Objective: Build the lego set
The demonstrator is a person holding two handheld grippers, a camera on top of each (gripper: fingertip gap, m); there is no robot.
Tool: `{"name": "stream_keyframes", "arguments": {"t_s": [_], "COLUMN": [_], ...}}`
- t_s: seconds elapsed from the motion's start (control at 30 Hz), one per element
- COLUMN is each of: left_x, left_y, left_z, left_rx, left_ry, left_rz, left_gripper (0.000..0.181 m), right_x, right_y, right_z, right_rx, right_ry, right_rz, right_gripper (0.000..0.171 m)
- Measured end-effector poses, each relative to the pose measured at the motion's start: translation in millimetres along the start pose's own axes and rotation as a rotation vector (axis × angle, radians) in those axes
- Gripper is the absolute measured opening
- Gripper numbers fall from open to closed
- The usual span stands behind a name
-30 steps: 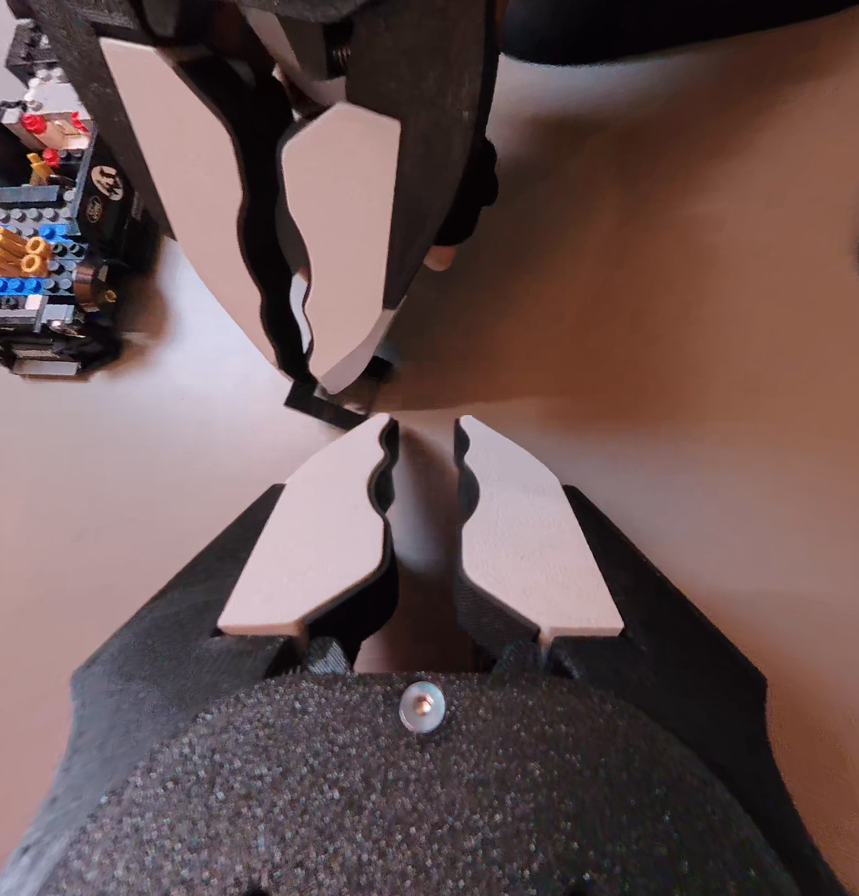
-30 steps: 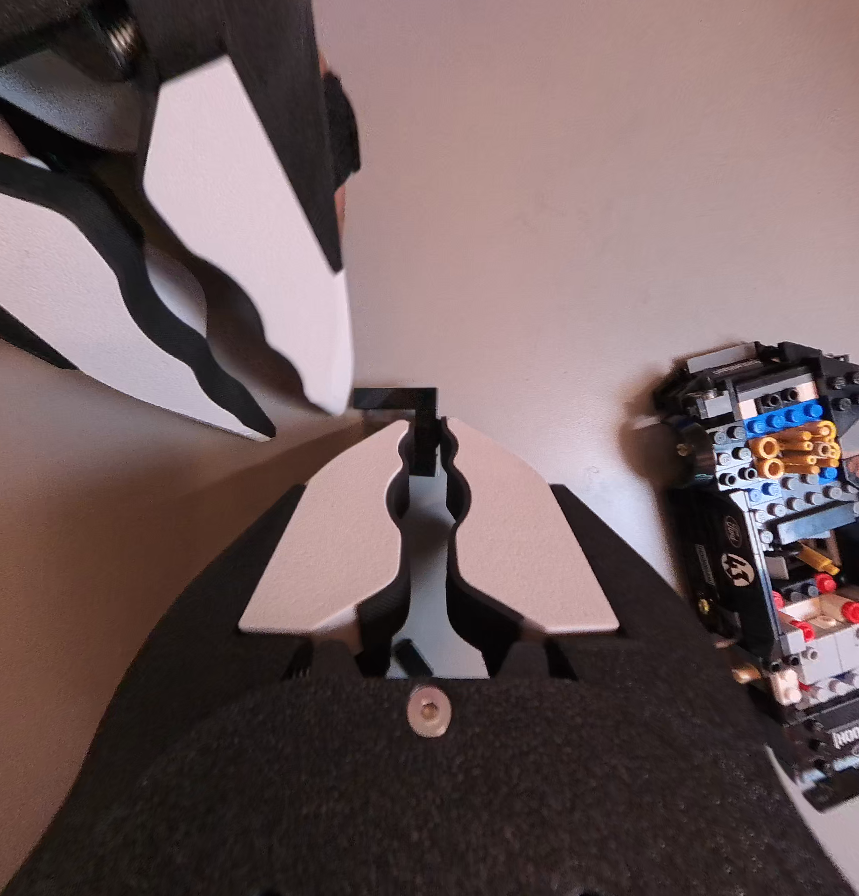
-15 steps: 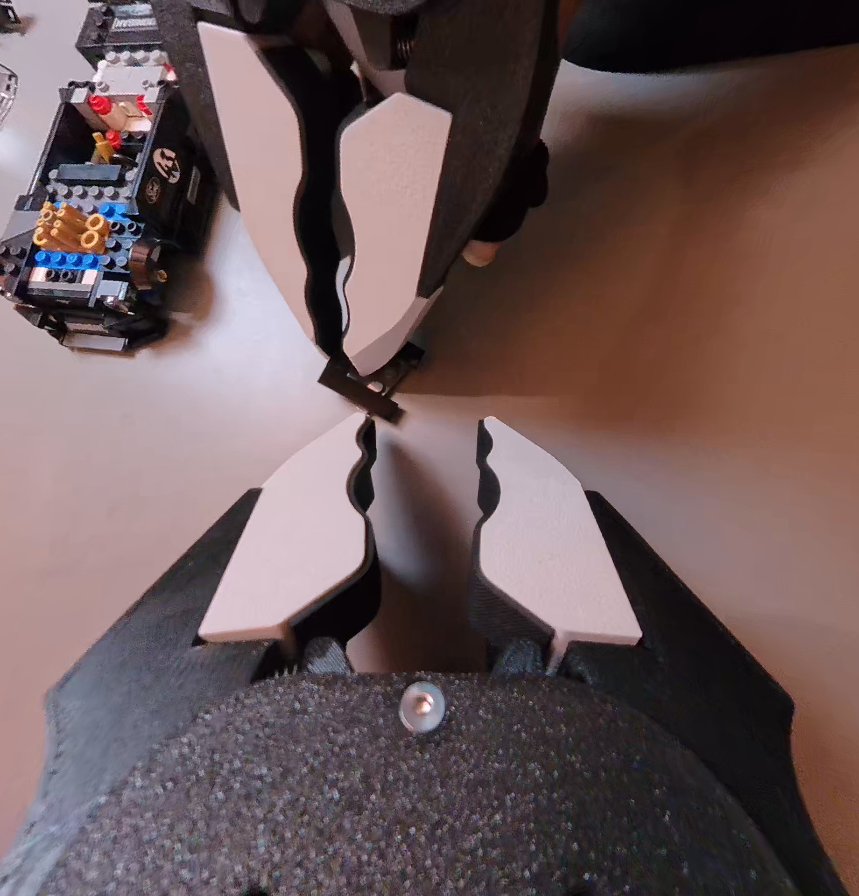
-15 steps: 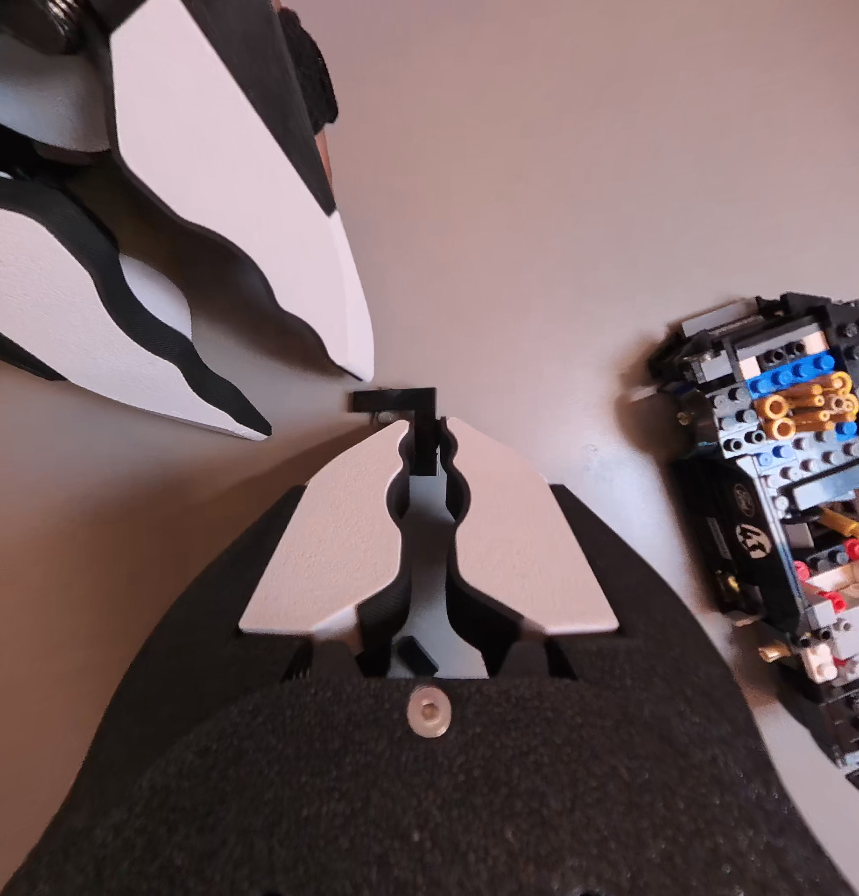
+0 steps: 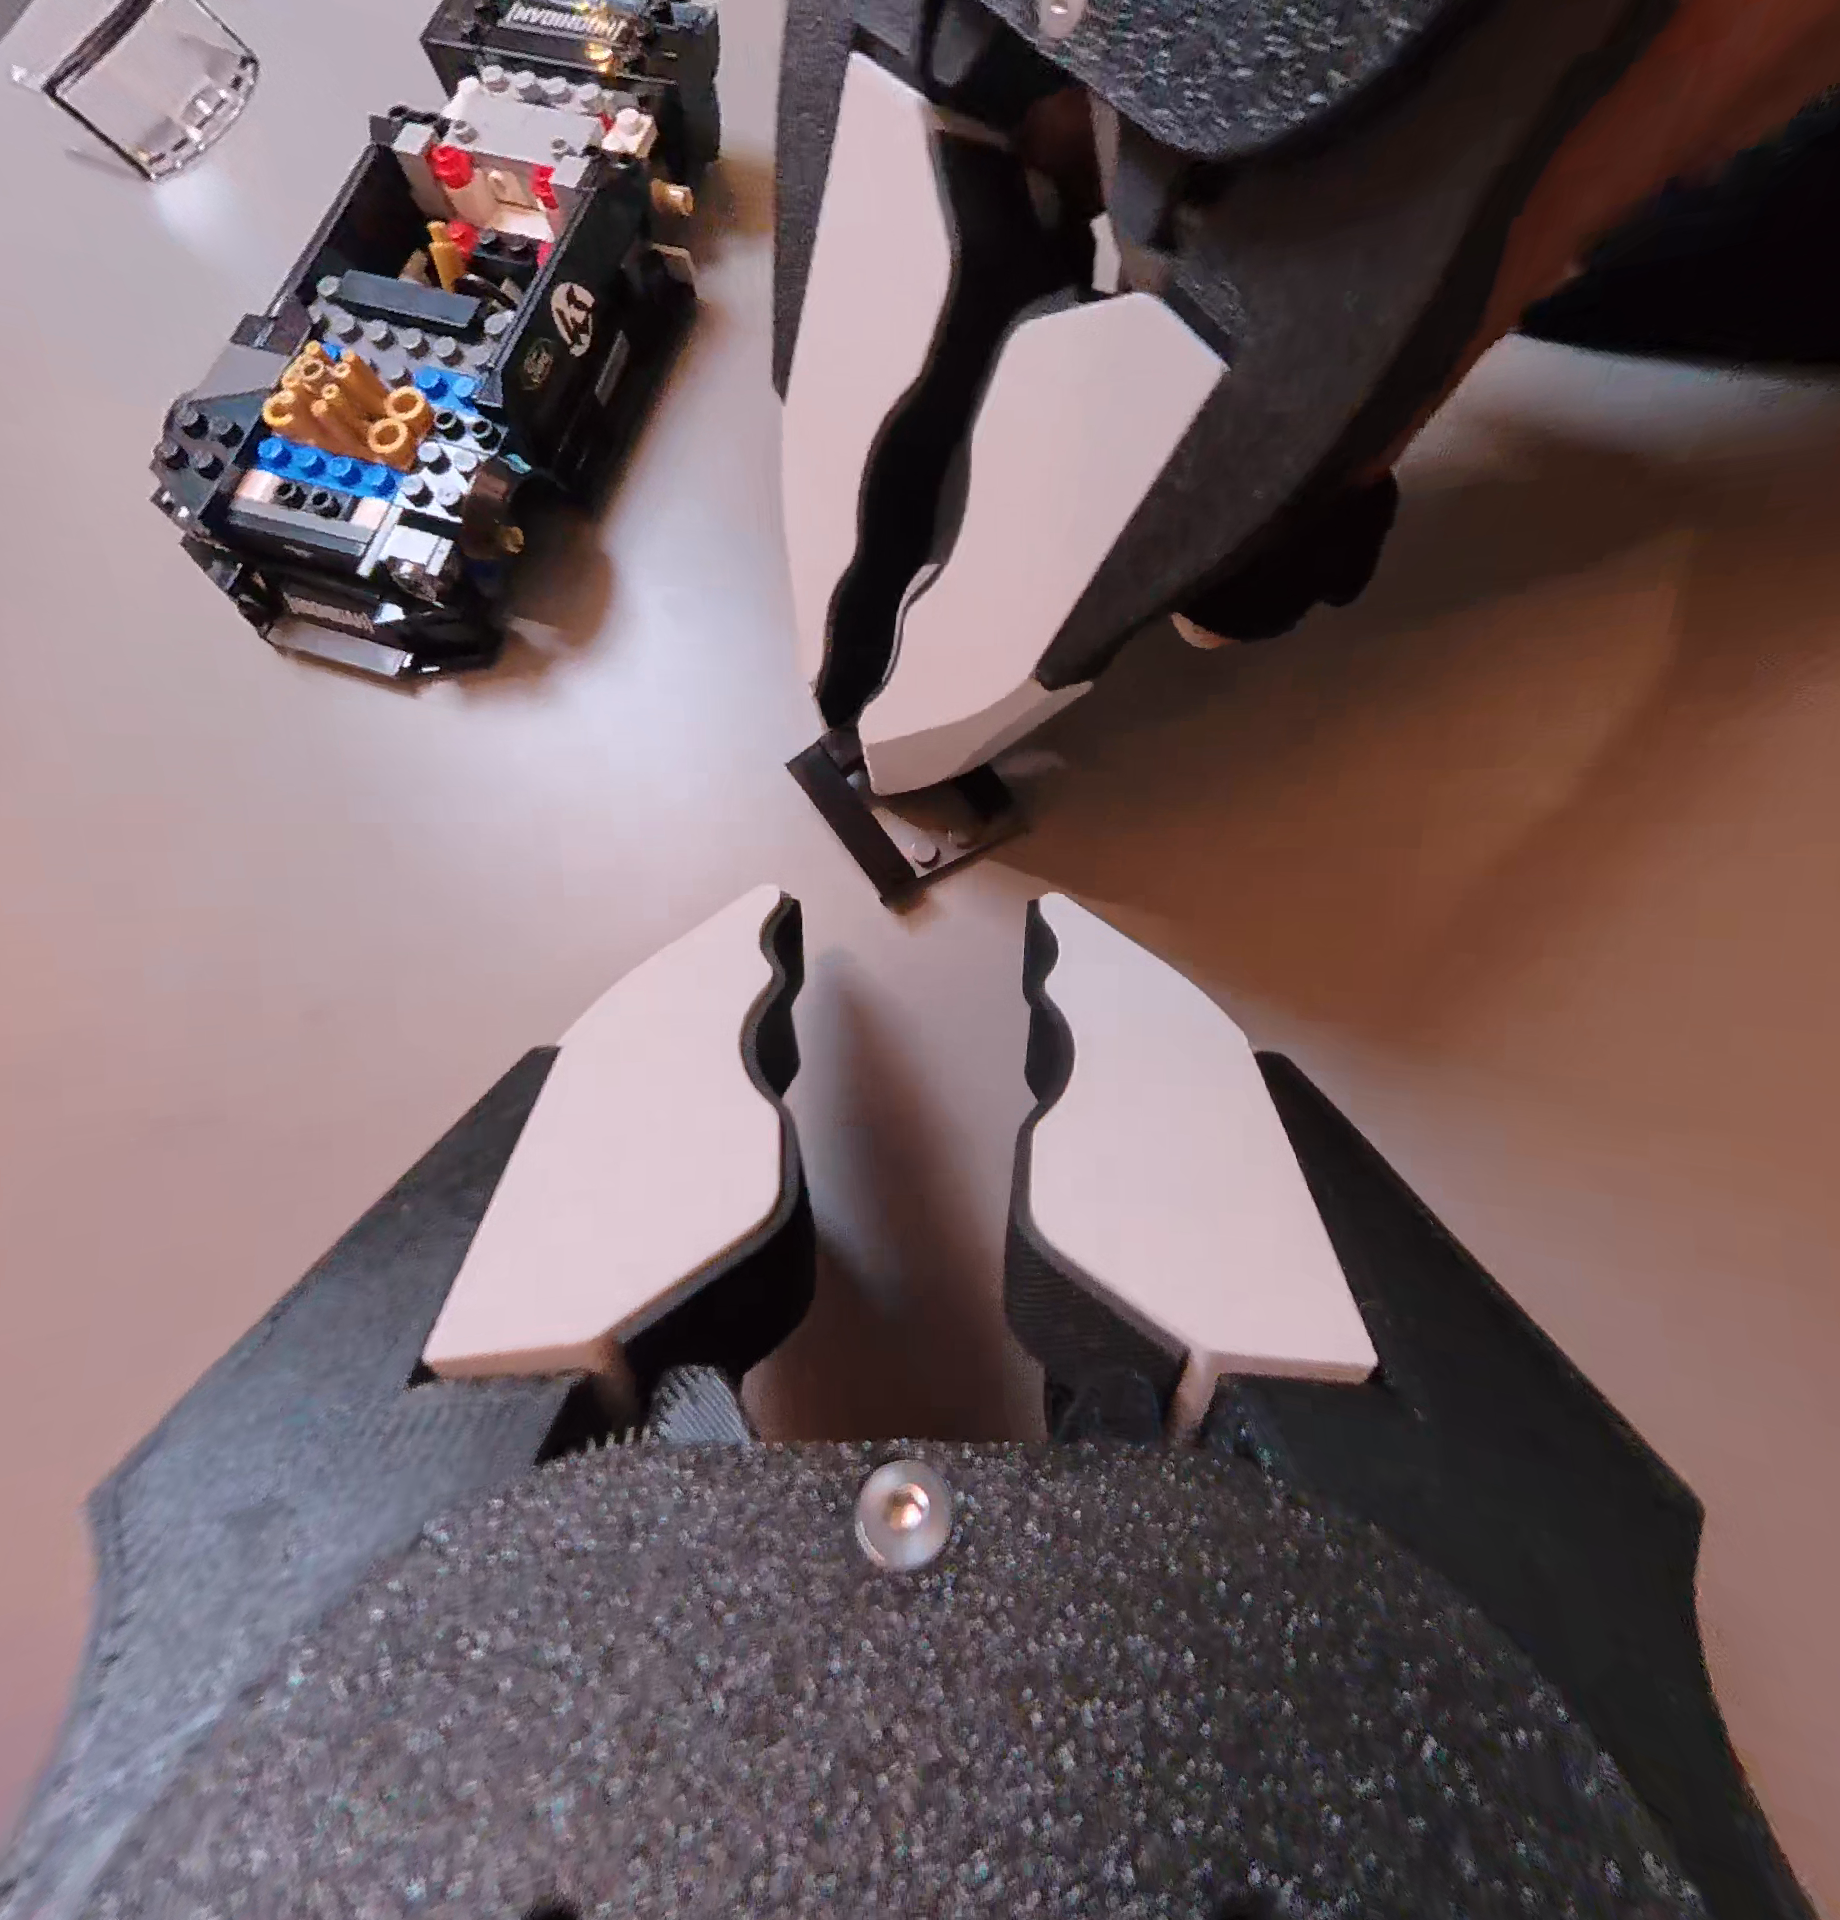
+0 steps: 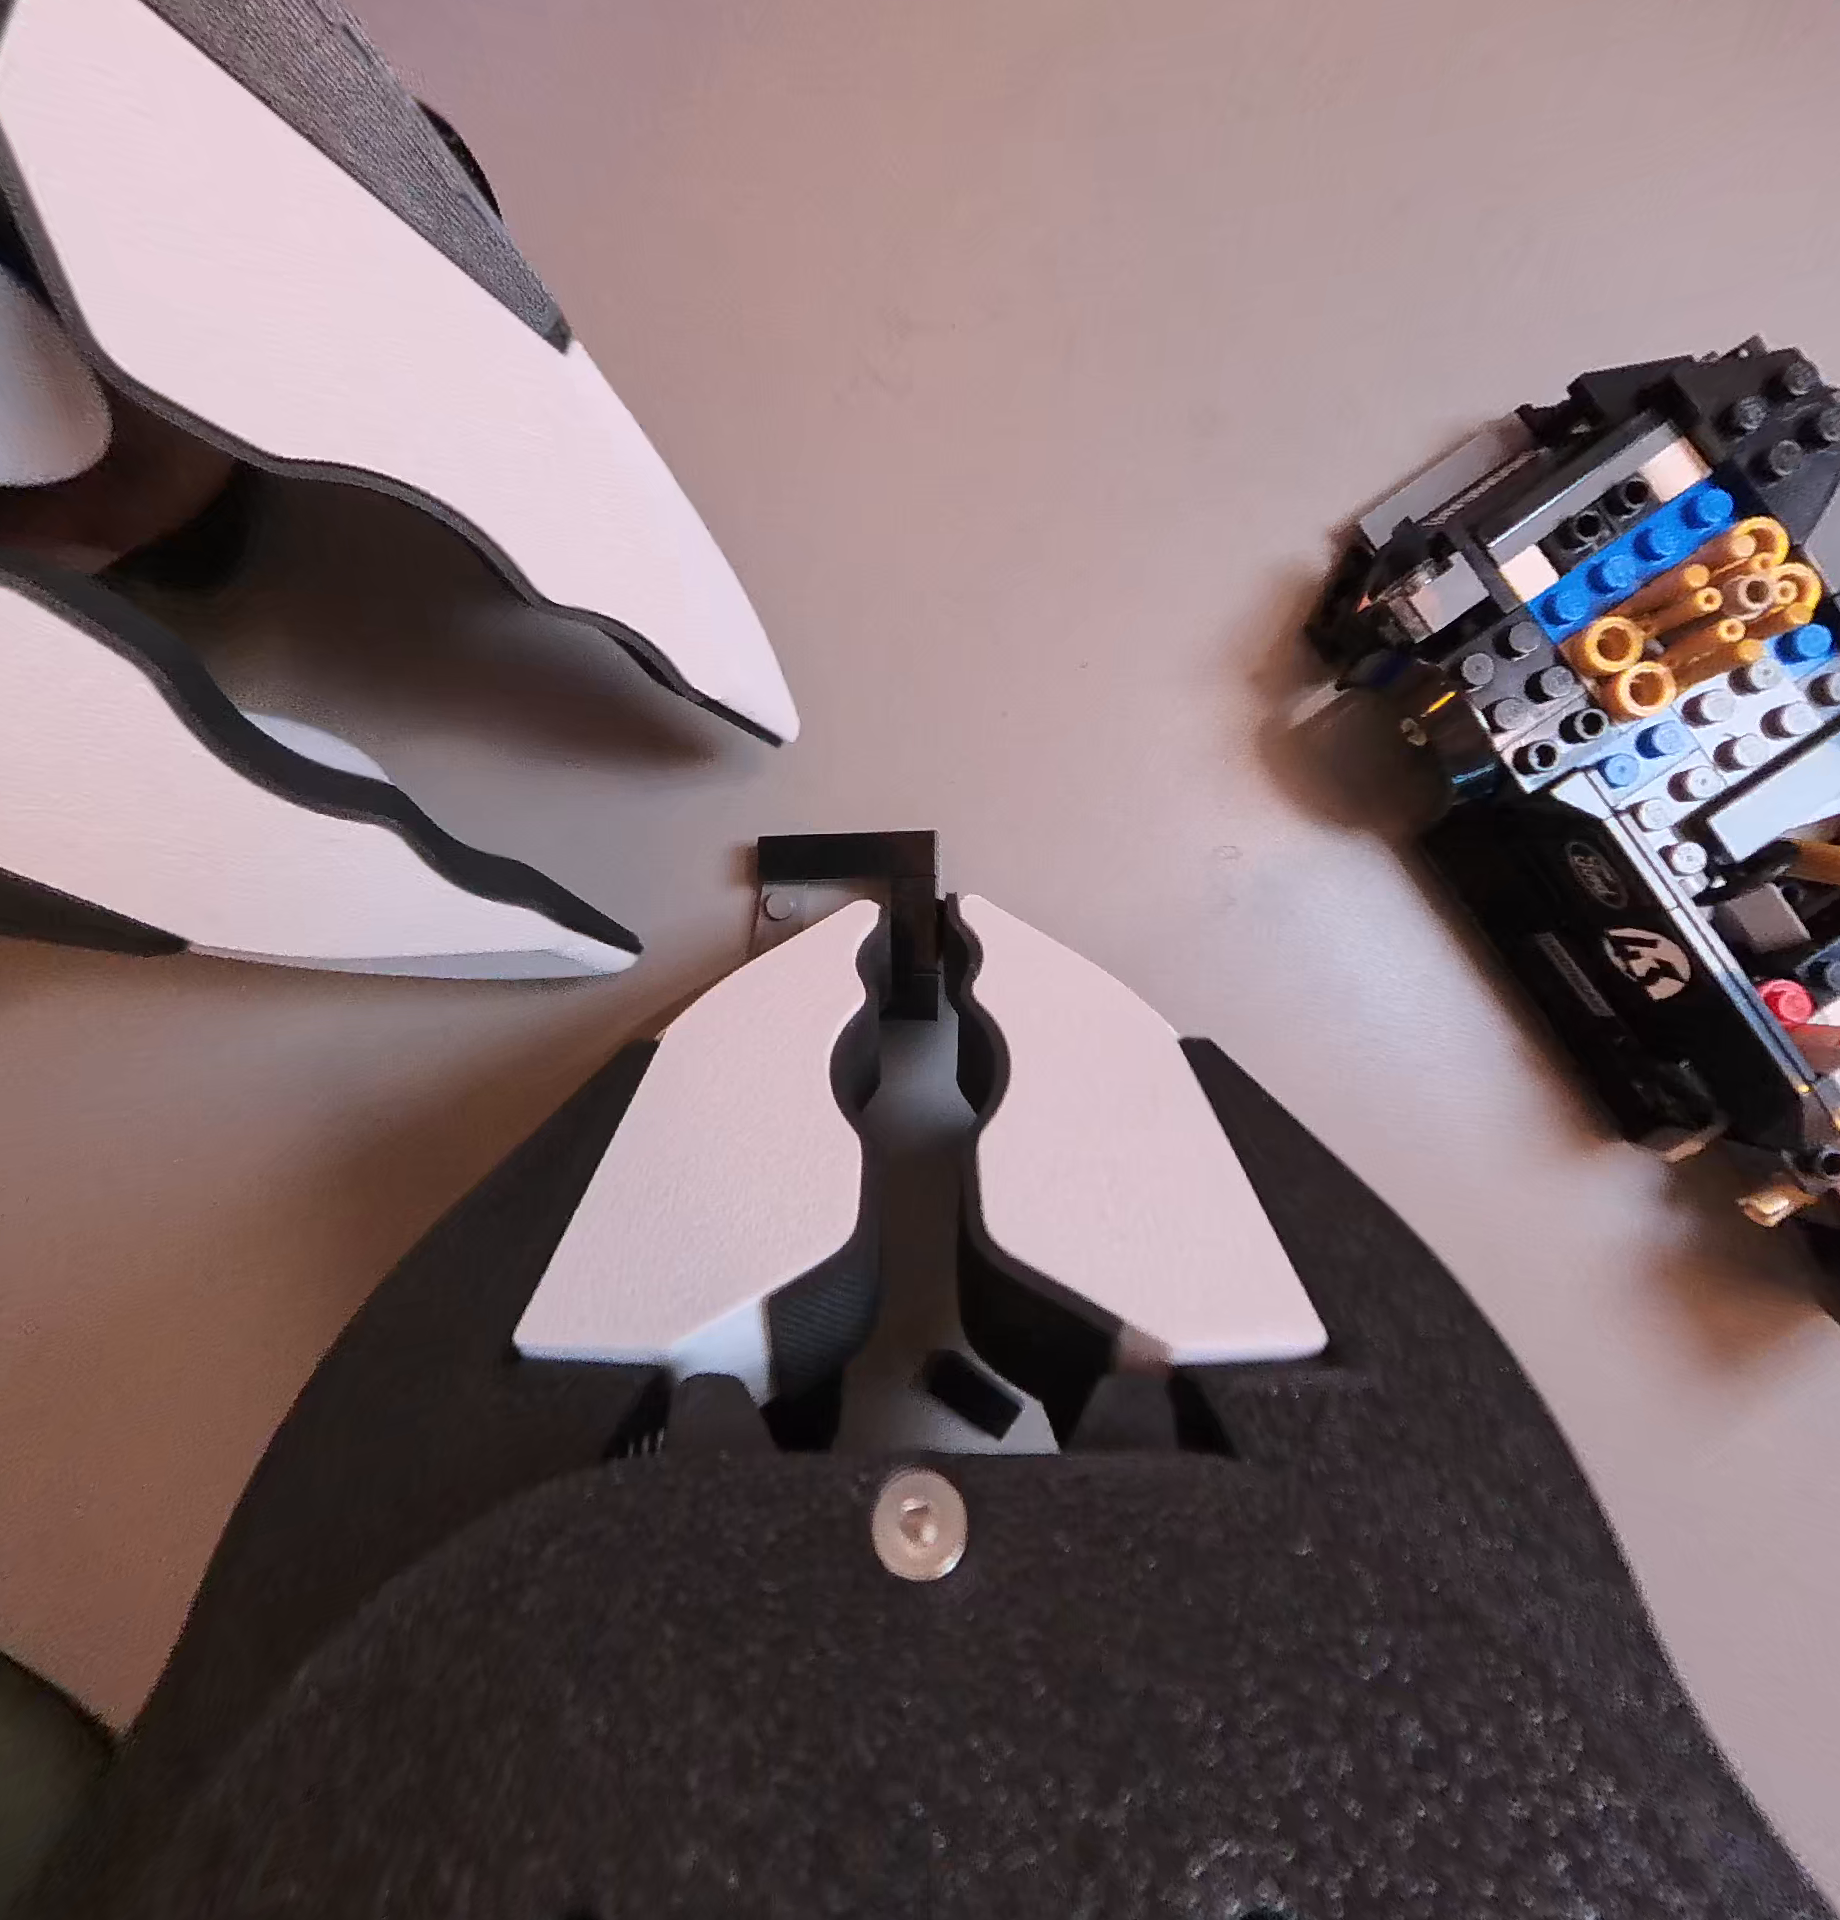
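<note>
- Car (image 5: 428, 353), partly built from toy bricks: black body, blue studs and gold pipes on the engine bay, red and pale pieces in the open cabin. It stood on the table (image 5: 272, 883) and served as landmark for every entry below.
- Right gripper (image 6: 916, 904): held out over the table, well apart from the car, on the side of the car's black flank. Its white fingers (image 6: 1103, 1122) were pressed together on a small black frame piece (image 6: 848, 854).
- Black frame piece: pinched by one leg between the right gripper's tips, its crossbar jutting past them on the side away from the car. In the left wrist view (image 5: 900, 821) it showed a pale grey studded plate inside the frame. Whether it touched the table could not be told.
- Left gripper (image 5: 911, 914): tips near the frame piece but clear of it, farther from the car than the piece. Its jaws stood spread, with only bare table between them.
- Clear plastic piece (image 5: 147, 94): lay on the table beyond the car's cabin end, apart from it.
</note>
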State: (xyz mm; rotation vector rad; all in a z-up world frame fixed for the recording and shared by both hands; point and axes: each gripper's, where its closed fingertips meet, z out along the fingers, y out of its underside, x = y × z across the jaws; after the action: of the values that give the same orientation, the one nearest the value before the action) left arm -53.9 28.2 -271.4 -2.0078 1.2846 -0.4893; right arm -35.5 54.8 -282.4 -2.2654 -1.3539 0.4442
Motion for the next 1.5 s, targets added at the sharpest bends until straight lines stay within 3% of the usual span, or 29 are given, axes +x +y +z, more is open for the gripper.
{"name": "stream_keyframes", "arguments": {"t_s": [0.43, 0.67, 0.83, 1.1, 1.33, 1.5], "left_x": [5.8, 6.8, 7.6, -1.6, -5.6, -3.0], "left_y": [-6.4, -4.5, -2.8, 3.2, 2.4, 7.5], "left_z": [19.2, 16.9, 14.6, 2.2, -8.7, -7.0], "left_rx": [-0.061, -0.049, -0.041, -0.022, 0.039, 0.021], "left_ry": [-0.035, -0.007, 0.008, -0.001, 0.019, 0.021], "left_rz": [-0.043, -0.007, 0.023, 0.03, 0.021, 0.044], "left_gripper": [0.039, 0.034, 0.033, 0.033, 0.027, 0.026], "right_x": [-2.8, 6.2, -5.6, -27.4, -16.6, -12.1], "right_y": [6.4, 14.8, 14.1, 14.3, 23.2, 24.8], "right_z": [-4.8, -16.1, -31.4, -23.9, -19.5, -15.8], "right_rx": [0.002, 0.041, 0.077, -0.033, -0.146, -0.157], "right_ry": [-0.005, -0.046, -0.205, -0.33, -0.404, -0.449], "right_rz": [0.06, -0.273, -0.46, -0.782, -0.966, -1.088], "right_gripper": [0.02, 0.022, 0.028, 0.043, 0.062, 0.058]}}
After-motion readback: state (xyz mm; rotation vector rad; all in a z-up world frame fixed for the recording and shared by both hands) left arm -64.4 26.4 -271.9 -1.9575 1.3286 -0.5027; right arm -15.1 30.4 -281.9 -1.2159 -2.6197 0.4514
